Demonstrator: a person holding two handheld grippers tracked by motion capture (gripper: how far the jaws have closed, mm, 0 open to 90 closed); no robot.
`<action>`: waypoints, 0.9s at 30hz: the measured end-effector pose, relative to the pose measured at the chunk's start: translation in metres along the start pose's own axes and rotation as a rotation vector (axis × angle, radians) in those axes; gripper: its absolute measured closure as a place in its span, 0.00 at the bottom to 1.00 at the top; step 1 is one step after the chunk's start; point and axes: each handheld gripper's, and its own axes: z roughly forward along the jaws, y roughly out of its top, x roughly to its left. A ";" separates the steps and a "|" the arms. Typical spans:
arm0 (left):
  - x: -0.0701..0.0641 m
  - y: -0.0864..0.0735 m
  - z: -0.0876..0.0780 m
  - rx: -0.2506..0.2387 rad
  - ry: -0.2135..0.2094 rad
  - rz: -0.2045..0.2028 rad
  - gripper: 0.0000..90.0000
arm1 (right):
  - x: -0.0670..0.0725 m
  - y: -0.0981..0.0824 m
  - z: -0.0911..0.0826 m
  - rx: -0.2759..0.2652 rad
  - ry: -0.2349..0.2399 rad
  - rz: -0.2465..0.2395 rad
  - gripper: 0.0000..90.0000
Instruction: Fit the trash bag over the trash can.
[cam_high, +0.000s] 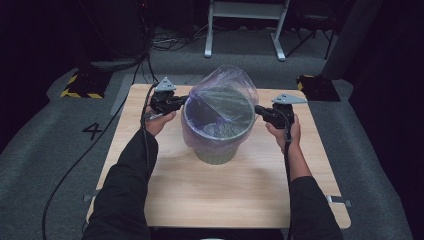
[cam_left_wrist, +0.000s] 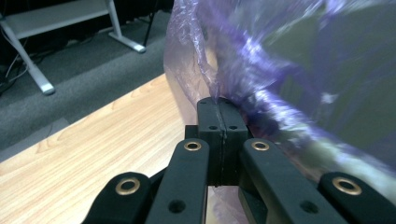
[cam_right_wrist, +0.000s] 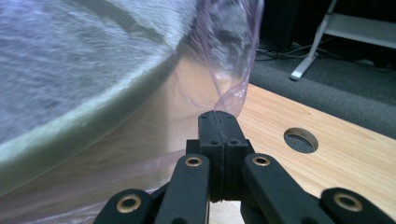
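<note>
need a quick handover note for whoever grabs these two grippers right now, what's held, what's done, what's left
Left gripper: jaws shut on the thin translucent purple plastic bag, pinching its film at the bin's left side.
Right gripper: jaws shut on the same bag's film at the right side.
The round grey-green waste bin stands upright mid-way on the light wooden table. The bag sits inside it, with its top edge billowing above the rim at the back and draped over the front.
Done: both sides of the bag gripped.
Left, as it looks: pull the film outward and down so it folds evenly over the rim, then release.
</note>
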 end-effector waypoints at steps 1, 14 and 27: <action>0.000 -0.001 0.003 0.002 -0.001 -0.007 1.00 | -0.001 -0.001 0.003 0.009 -0.002 0.007 1.00; -0.003 -0.020 0.025 0.090 -0.044 -0.047 1.00 | 0.001 -0.016 0.030 0.147 0.032 0.044 1.00; -0.004 -0.045 0.031 0.172 -0.064 -0.052 1.00 | 0.005 -0.037 0.043 0.249 0.109 0.074 1.00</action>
